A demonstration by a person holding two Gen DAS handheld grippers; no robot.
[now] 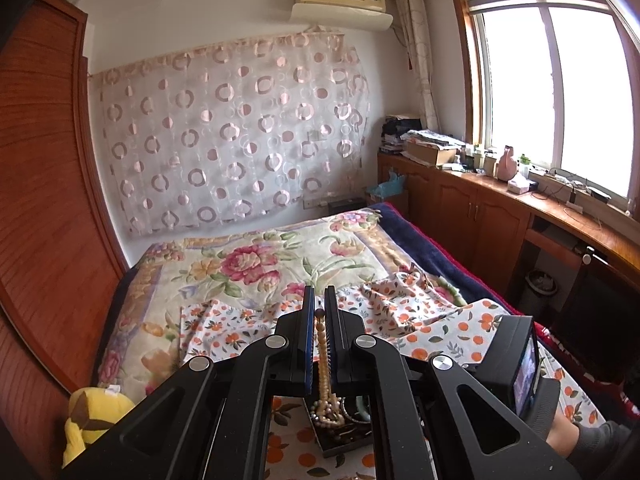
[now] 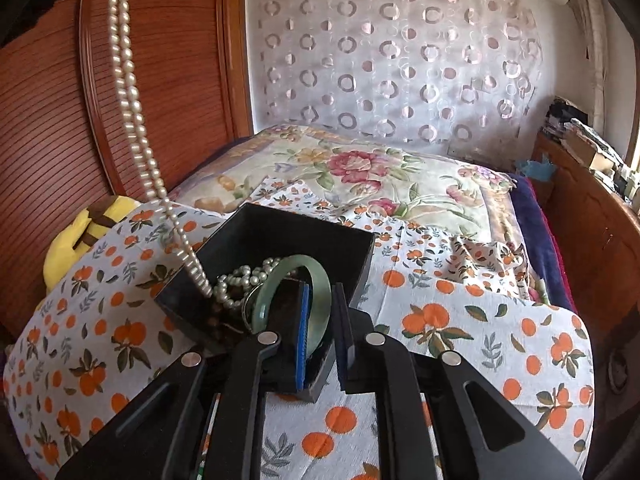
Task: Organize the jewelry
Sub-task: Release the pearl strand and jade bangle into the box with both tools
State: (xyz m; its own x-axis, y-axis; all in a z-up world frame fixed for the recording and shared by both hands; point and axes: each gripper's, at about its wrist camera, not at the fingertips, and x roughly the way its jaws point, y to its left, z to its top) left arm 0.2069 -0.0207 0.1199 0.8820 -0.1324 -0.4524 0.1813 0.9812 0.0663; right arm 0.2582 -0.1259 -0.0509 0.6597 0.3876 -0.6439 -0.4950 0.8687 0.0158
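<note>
My left gripper (image 1: 319, 300) is shut on a cream pearl necklace (image 1: 322, 356). The strand hangs down from it into a black box (image 1: 340, 440) on the bed. In the right wrist view the same necklace (image 2: 128, 80) drops from the top left into the black box (image 2: 304, 220), where more pearls (image 2: 248, 276) are piled. A green jade bangle (image 2: 296, 266) leans in the box's near corner. My right gripper (image 2: 322, 292) straddles the bangle's rim and the box wall. Its jaws stand slightly apart, and the pads do not seem to press on the bangle.
The box sits on an orange-print cloth (image 2: 440, 320) spread over a floral blanket (image 2: 360, 168). A yellow plush toy (image 2: 80, 236) lies at the left by the wooden bed panel (image 2: 48, 120). Wooden cabinets (image 1: 480, 216) run along the right. A person's grey-socked foot (image 1: 592, 436) is at lower right.
</note>
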